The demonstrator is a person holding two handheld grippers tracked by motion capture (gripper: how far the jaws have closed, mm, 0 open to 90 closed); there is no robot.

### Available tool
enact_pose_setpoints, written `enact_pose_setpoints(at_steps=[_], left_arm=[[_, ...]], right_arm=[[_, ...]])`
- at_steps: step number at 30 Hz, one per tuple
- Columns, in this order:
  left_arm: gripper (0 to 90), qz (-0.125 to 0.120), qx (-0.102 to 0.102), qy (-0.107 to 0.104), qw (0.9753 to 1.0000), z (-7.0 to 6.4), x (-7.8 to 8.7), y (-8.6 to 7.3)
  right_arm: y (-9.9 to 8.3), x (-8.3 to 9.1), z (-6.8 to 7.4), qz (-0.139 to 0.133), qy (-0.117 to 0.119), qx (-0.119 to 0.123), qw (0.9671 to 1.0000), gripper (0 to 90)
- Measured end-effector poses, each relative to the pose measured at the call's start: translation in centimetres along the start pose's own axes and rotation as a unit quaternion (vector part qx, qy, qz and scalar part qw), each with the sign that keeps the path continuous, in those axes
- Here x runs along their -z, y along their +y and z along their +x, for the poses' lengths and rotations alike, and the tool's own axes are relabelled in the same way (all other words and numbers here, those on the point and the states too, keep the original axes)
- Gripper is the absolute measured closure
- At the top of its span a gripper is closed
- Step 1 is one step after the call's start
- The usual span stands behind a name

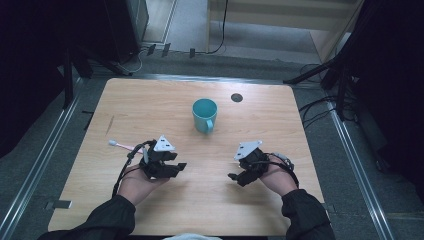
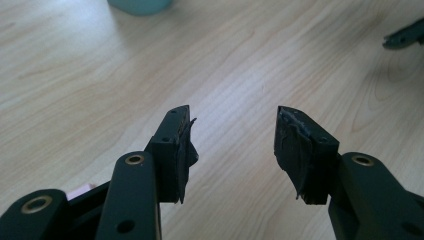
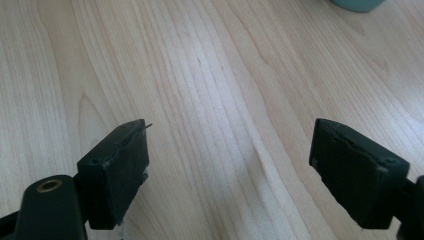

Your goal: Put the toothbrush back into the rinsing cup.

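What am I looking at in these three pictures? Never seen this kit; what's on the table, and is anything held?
A person sits at a wooden table with a hand-held claw in each hand. The high view looks down from above: left claw, right claw. The other two pictures come from cameras riding on each claw, looking along its black jaws. Both stand open over bare wood, holding nothing. On the table: a teal mug in the middle and a pink-and-white toothbrush beside the left claw.

Bright overhead light on the table [image 1: 200, 200], dark surroundings, close views softly blurred.
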State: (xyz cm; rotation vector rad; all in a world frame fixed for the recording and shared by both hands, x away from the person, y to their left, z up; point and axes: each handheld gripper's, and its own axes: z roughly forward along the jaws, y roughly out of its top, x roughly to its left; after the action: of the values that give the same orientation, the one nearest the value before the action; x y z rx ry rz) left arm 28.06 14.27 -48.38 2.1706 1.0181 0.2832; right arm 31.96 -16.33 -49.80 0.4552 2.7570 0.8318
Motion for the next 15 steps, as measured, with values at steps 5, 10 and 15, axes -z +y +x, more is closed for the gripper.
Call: enact_pose_setpoints(at_steps=[5, 10, 15], left_arm=[[49.6, 0.003, 0.018, 0.001, 0.9998, 0.5, 0.0, 0.1], [49.9, 0.016, 0.043, -0.003, 0.9989, 0.8, 0.1, 0.0], [51.0, 0.019, 0.059, -0.002, 0.9981, 1.2, 0.3, -0.2]], right_arm=[[-0.3, 0.4, 0.0, 0.0, -0.01, 0.018, 0.9998, 16.2], [-0.4, 0.9, -0.3, -0.015, -0.013, 0.01, 0.9998, 16.3], [-0.1, 0.5, -0.1, -0.007, -0.011, 0.022, 0.9997, 16.3]])
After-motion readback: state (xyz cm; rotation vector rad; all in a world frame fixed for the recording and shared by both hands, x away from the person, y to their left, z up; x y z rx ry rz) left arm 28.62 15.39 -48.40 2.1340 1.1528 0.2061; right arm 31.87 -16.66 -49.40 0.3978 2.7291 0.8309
